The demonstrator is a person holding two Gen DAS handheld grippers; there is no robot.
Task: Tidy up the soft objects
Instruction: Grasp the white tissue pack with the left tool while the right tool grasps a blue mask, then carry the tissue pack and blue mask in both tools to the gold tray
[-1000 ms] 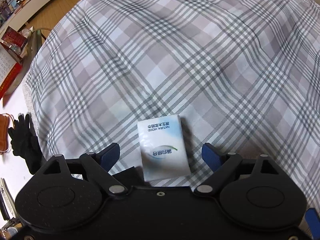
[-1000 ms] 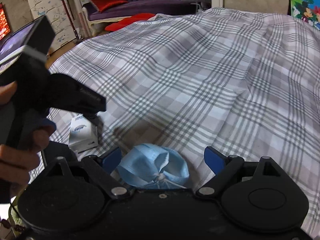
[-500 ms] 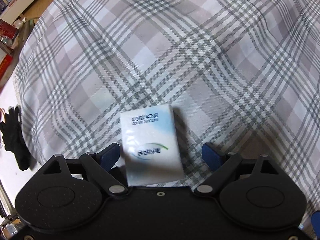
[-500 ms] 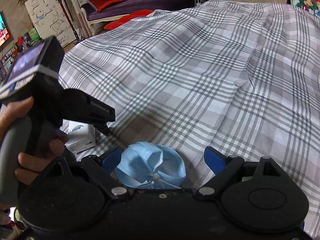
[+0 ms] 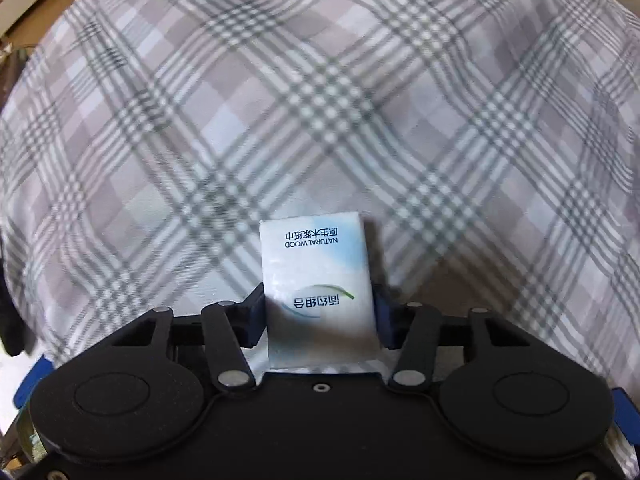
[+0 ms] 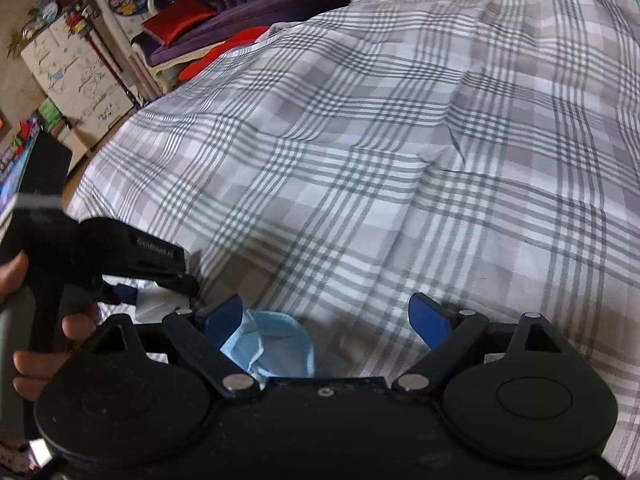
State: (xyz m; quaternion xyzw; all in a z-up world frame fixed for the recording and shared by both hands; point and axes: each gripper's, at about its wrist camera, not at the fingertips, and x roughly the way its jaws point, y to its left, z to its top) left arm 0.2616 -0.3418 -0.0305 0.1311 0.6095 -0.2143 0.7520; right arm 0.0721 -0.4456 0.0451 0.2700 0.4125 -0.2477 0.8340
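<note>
Nearest in the left wrist view, the left gripper (image 5: 318, 320) has just been closing, and its blue pads now press both long sides of a white tissue pack (image 5: 318, 288), which lies flat on the plaid bedcover (image 5: 320, 120). The pack carries a green and blue swoosh and the words "NATURAL WOOD", printed upside down from this camera. No container shows in either view; the pack rests directly on the cloth.

In the right wrist view, the right gripper (image 6: 326, 322) stands with its jaws wide apart and nothing clamped. A crumpled light blue face mask (image 6: 272, 346) lies on the bedcover between the pads, close against the left-hand pad and clear of the other. Left of the mask, a hand (image 6: 52, 344) grips the black handle of the left gripper over the tissue pack. Beyond the bedcover stands a dark purple sofa (image 6: 240, 4) bearing a red cushion (image 6: 178, 16), with a white cabinet (image 6: 76, 76) to its left.
</note>
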